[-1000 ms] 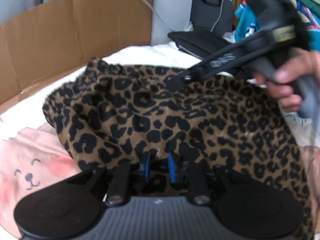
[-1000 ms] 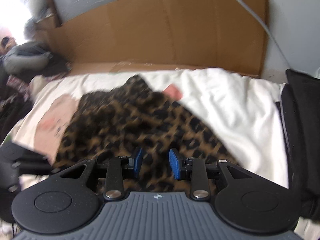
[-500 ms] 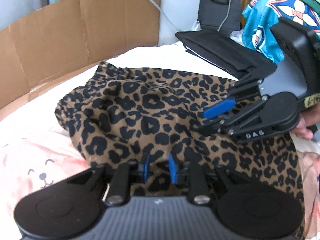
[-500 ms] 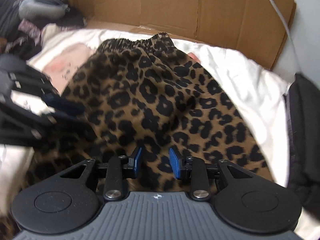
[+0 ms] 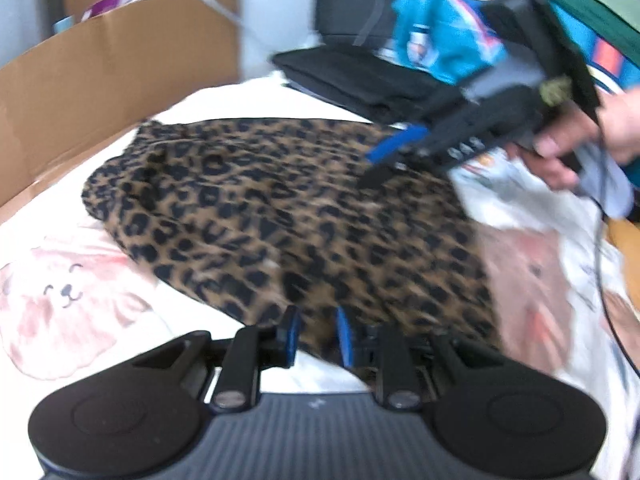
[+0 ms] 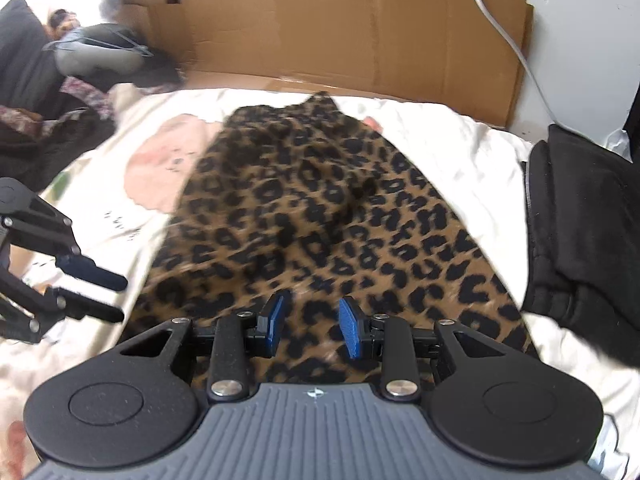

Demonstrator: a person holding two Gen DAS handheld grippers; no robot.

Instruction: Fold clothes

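A leopard-print garment [image 5: 288,208] lies spread on the white bed sheet [image 6: 460,152]; it also fills the middle of the right wrist view [image 6: 320,216]. My left gripper [image 5: 316,336] is open at the garment's near edge, nothing between its blue pads. My right gripper [image 6: 314,328] is open just above the garment's near end and holds nothing. The right gripper also shows in the left wrist view [image 5: 384,160], hovering over the garment's far right side. The left gripper appears at the left edge of the right wrist view [image 6: 112,296], open over the sheet.
A cardboard box wall [image 6: 360,40] stands behind the bed. A folded black garment [image 6: 580,240] lies on the right. A teal printed garment [image 5: 452,28] hangs at the back. The sheet has pink animal prints [image 5: 68,292]. Dark clothes [image 6: 48,92] pile at the far left.
Both grippers have let go of the garment and pulled back toward its near edge. The garment now lies flatter on the sheet. The right gripper lifted away to the right.
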